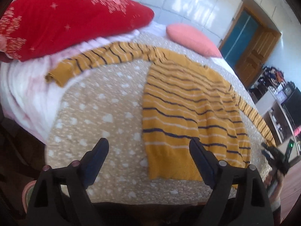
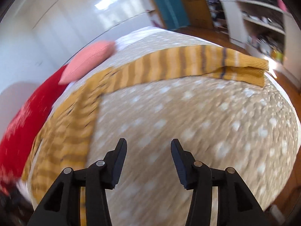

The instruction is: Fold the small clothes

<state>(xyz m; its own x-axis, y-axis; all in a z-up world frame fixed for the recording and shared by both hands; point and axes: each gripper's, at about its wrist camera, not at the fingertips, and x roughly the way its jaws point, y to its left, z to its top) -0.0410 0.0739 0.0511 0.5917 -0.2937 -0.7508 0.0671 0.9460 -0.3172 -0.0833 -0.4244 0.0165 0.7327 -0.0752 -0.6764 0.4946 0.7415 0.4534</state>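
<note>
Both grippers, left [image 1: 148, 148] and right [image 2: 148, 150], hang wide open and empty above the mustard-yellow striped knit sweater [image 1: 188, 101], spread flat, sleeves out. Folding looks unstarted; next move probably pinches a sleeve cuff [image 2: 250, 69] and carries it across the body.

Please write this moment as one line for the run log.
left tongs: open, empty | right tongs: open, empty | mustard-yellow striped knit sweater: flat, sleeves spread, unfolded | beige heart-print bedspread: under sweater

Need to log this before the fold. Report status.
Left tongs open, empty. Right tongs open, empty. Striped sweater flat on bedspread, sleeves out. Nothing on it.
</note>
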